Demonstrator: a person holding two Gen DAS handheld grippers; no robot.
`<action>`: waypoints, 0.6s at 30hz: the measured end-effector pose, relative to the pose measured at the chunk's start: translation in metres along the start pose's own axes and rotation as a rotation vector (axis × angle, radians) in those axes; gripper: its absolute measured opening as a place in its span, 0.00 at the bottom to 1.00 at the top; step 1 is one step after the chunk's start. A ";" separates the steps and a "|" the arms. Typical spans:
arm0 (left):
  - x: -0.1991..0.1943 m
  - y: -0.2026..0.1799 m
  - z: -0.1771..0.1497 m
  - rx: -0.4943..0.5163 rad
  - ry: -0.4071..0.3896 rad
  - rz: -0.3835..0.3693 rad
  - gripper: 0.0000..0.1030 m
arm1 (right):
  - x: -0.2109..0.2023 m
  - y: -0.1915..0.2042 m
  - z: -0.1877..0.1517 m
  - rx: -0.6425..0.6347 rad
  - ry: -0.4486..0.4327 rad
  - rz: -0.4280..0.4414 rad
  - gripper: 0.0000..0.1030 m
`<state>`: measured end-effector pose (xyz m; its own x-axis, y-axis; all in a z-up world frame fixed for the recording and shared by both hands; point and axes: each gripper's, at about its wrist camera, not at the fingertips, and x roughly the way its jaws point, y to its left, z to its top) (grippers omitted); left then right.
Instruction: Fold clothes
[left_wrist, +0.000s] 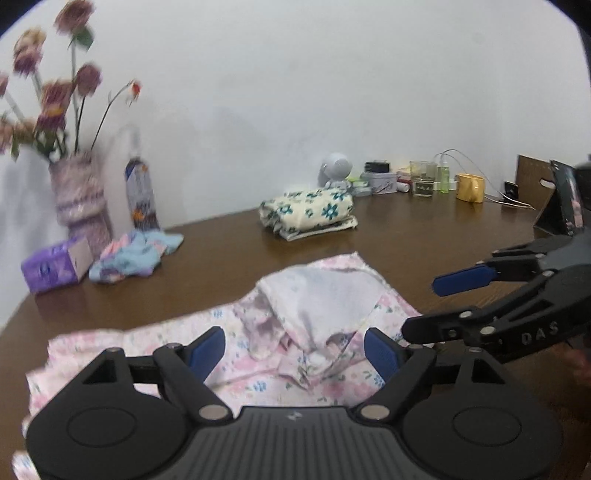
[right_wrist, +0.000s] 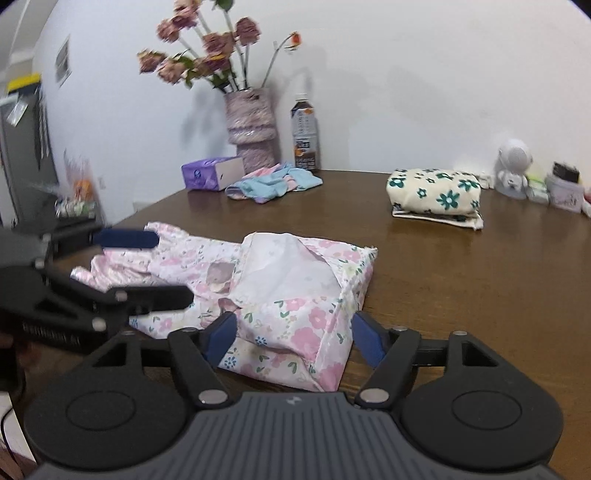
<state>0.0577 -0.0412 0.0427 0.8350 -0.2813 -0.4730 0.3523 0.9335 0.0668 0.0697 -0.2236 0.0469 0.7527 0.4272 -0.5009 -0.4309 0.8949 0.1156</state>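
A pink floral garment lies partly folded on the brown table, with a flap turned over so its white inside shows. My left gripper is open over the garment's left part, the cloth lying loose between its blue pads. My right gripper is open too and straddles the near right corner of the folded part. Neither gripper's pads press on the fabric.
A folded cream garment with teal flowers sits further back. A crumpled blue and pink cloth, purple tissue pack, flower vase and bottle stand at the back left. A yellow mug and small items line the wall.
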 end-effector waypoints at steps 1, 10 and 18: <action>0.002 0.003 -0.002 -0.033 0.007 0.000 0.80 | 0.000 0.001 -0.002 -0.001 -0.001 -0.009 0.73; 0.004 0.028 -0.017 -0.322 -0.004 -0.003 0.87 | 0.006 0.004 -0.012 0.074 -0.004 -0.021 0.77; 0.004 0.026 -0.024 -0.336 0.031 0.039 0.89 | 0.009 0.009 -0.023 0.106 0.006 -0.068 0.96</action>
<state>0.0602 -0.0126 0.0211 0.8299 -0.2421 -0.5026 0.1575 0.9659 -0.2053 0.0608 -0.2148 0.0238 0.7755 0.3641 -0.5158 -0.3234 0.9307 0.1709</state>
